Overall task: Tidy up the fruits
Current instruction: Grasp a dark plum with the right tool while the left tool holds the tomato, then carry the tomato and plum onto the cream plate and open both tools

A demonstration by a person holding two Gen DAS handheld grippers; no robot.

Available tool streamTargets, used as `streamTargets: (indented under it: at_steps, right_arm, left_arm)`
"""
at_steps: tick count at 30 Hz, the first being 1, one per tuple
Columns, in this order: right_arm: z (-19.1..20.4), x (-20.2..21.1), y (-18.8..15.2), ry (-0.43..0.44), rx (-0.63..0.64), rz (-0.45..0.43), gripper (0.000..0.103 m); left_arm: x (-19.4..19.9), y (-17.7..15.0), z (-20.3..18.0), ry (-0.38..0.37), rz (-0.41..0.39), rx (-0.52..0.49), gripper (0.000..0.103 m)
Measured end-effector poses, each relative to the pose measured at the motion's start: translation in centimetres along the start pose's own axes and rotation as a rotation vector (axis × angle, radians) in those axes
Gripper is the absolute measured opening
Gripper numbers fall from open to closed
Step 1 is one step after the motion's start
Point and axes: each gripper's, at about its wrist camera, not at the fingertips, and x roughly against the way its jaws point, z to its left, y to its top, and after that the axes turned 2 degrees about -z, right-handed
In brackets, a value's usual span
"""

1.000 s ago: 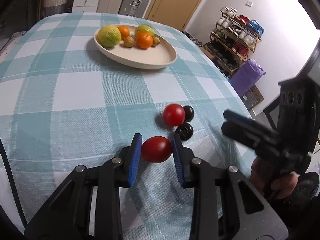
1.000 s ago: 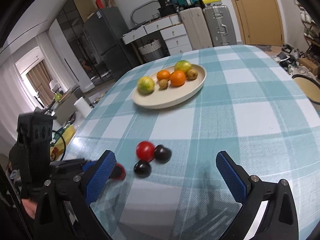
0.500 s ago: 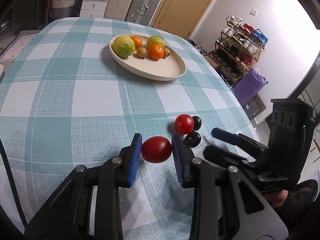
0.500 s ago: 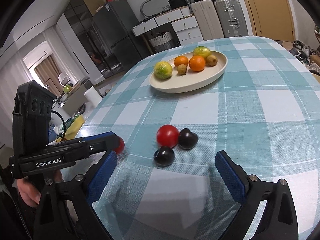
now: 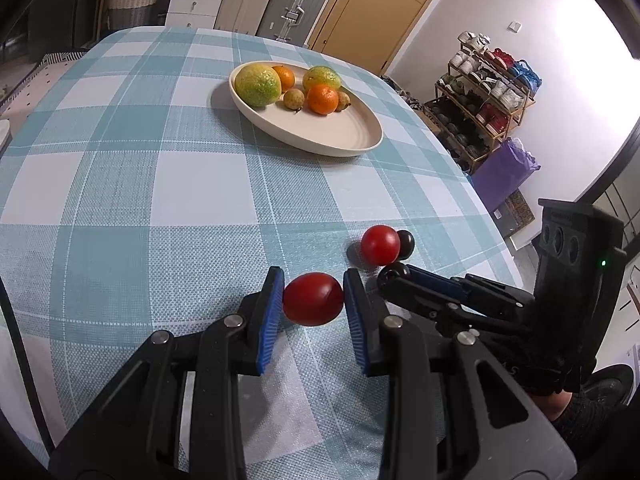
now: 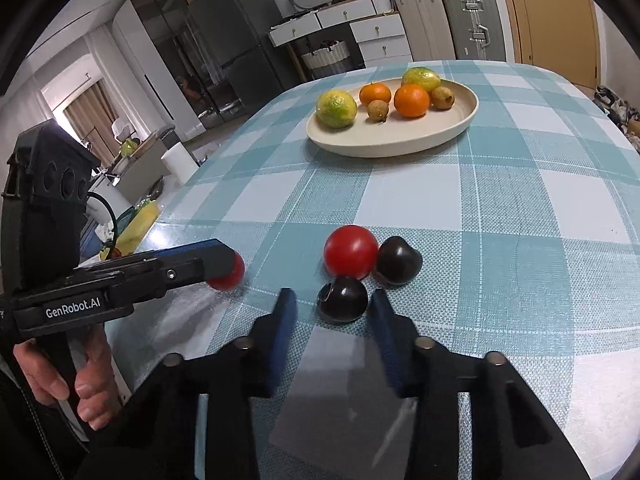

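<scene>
Two small fruits being picked up near the plate point(image 5: 362, 142)

The left gripper point(image 5: 313, 300) is clamped on a red tomato point(image 5: 313, 299), lifted well short of the plate; the right gripper point(image 6: 332, 312) is closing around a dark plum point(image 6: 343, 298), its pads not yet clearly pressing. Both fruits look light, smooth-skinned and easily bruised, best squeezed gently across their widest part. Only the right view shows the plum between the jaws; the left view alone shows the grip on the tomato.
</scene>
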Motion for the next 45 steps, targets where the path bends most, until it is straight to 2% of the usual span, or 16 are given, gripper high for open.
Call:
streamTargets:
  at_steps: [1,13,23,30,36,40,42,45]
  right_arm:
    - [0.0,0.0,0.0,-0.003,-0.001,-0.001,0.026]
    - [0.0,1.7,0.4,0.041,0.022,-0.073,0.025]
    - [-1.5,2.6,3.6,0.048,0.011,-0.122,0.025]
    - [-3.6,1.7,5.7,0.052,-0.024,-0.125,0.025]
    - [-4.5,0.8,6.2,0.074,-0.035,-0.114,0.025]
    - [-4.7,0.6,6.4,0.087,-0.041,-0.118,0.025]
    - [-4.7,0.5,6.5,0.092,-0.041,-0.12,0.025]
    - [-4.6,0.6,6.4,0.098,-0.034,-0.125,0.025]
  left_arm:
    - [0.0,0.0,0.0,0.001,-0.001,0.001,0.028]
    - [-0.6,2.3,-0.2,0.003,-0.02,-0.005,0.028]
    - [-2.5,7.2,-1.0,-0.014,-0.048,-0.027,0.028]
    - [-2.9,8.9,-0.5,-0.013,-0.045,-0.014,0.028]
    - [-2.0,8.1,1.0,-0.018,-0.023,0.04,0.028]
    - [-2.5,6.3,0.8,-0.007,0.03,0.015,0.029]
    - [-3.1,5.4,0.6,0.009,0.054,-0.013,0.035]
    - [-4.0,4.7,0.7,0.018,0.08,-0.01,0.035]
